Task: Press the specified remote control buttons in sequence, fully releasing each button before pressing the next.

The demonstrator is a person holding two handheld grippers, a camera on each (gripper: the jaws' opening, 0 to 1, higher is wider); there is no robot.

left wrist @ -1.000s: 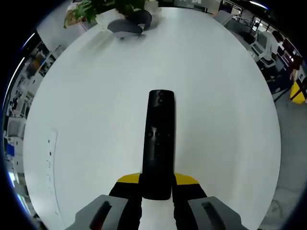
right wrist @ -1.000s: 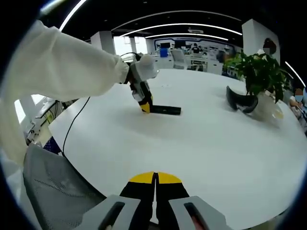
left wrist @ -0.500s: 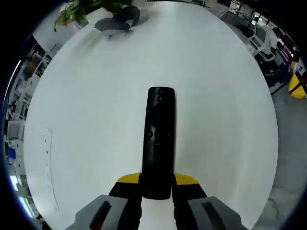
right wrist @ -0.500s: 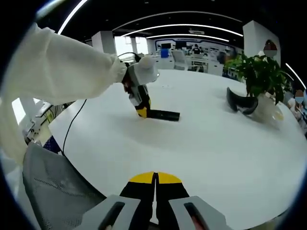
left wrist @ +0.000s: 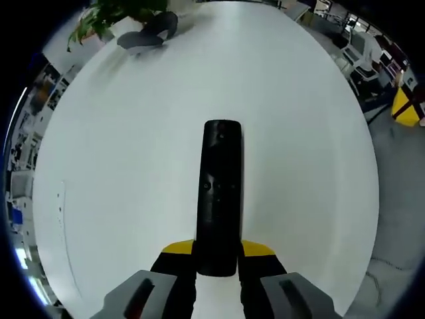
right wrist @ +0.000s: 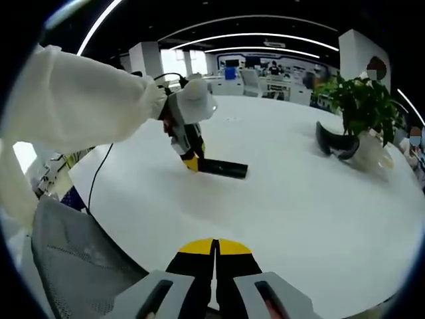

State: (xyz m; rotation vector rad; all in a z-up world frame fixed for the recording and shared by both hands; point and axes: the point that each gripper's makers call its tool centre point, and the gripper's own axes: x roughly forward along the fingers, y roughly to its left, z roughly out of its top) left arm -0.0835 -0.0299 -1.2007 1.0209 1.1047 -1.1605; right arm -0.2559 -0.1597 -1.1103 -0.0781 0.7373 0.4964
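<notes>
Currently gripping the near end of the black remote control [left wrist: 221, 193] in the left gripper view, with the left gripper [left wrist: 218, 256] clamped on either side of it and the yellow jaw tips flanking its lower edge at 6 o'clock. Lying lengthwise on the white desk [left wrist: 133, 166], pointing toward 12 o'clock, with a cluster of small buttons at about mid-length and one more near the far end. Sitting far off at 11 o'clock, a dark curved object [left wrist: 147, 34] beside a potted plant [left wrist: 113, 13], well apart from the remote.

Moving to the right gripper view: holding the right gripper [right wrist: 214, 256] with its jaws pressed together and nothing between them, low at 6 o'clock, well short of the remote control [right wrist: 222, 168], which is resting on the desk [right wrist: 299, 199] toward 12 o'clock. Reaching in from 10 o'clock, a white sleeve [right wrist: 80, 100] carrying the left gripper [right wrist: 191, 163] down onto the remote's end. Standing at 2 o'clock, the potted plant [right wrist: 358, 100] with the dark curved object [right wrist: 334, 143] just beside it.

Judging the step as steadying before a press: keeping the left clamp firm and the remote flat, bringing the closed right tips straight down on one button only, then lifting fully clear before the next.
</notes>
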